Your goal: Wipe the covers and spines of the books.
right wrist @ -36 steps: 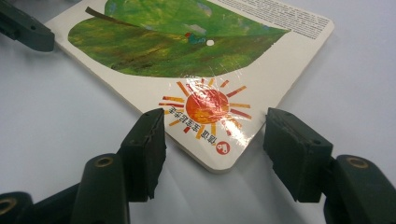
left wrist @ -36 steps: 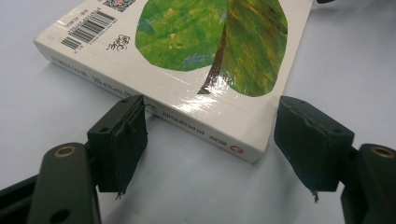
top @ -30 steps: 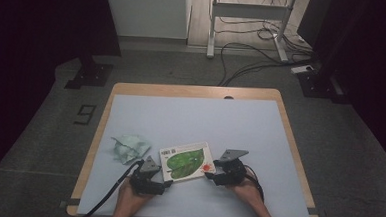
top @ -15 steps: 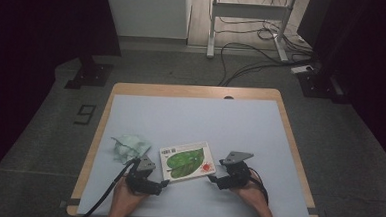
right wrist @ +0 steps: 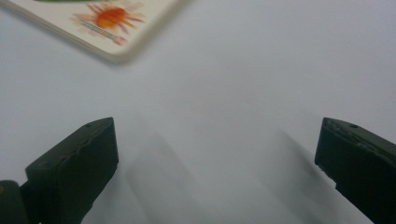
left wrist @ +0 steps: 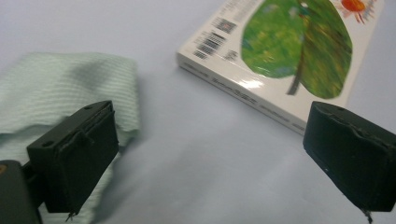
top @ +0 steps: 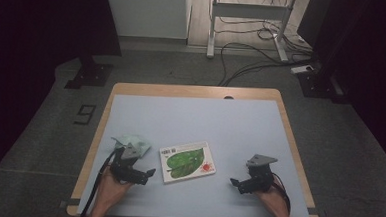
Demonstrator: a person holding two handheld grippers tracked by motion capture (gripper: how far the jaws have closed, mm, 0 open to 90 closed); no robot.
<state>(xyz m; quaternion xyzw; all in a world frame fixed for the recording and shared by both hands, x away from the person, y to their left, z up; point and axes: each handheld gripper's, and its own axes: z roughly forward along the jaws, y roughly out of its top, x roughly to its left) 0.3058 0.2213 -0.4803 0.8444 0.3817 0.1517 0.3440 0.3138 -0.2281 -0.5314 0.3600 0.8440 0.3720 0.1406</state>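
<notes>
Book (top: 186, 162) with a large green leaf and a small red-orange sun on its white cover lies flat on the pale blue bench (top: 195, 118), near the person's edge and a little left of centre. It is turned slightly, its long sides running roughly across the bench.

To its left, the left gripper (top: 147, 173) sits low over the bench in the person's left hand (top: 112, 187), its jaws pointing toward the book's near-left corner. In the left gripper view the jaws stand wide apart with bare bench between them; the book's spine edge with its barcode (left wrist: 212, 42) lies just ahead, close to the right-hand jaw but not touching it. A pale green cloth (left wrist: 60, 91) lies crumpled beside and partly behind the left-hand jaw; in the high view the cloth (top: 129, 142) sits just left of the book, apart from it.

The right gripper (top: 235, 183) is held in the right hand (top: 271, 197) to the right of the book, well clear of it. Its jaws are also spread wide, holding nothing, with only bench surface between them. In the right gripper view the book's corner bearing the sun (right wrist: 109, 18) shows at the upper left, somewhat blurred.
</notes>
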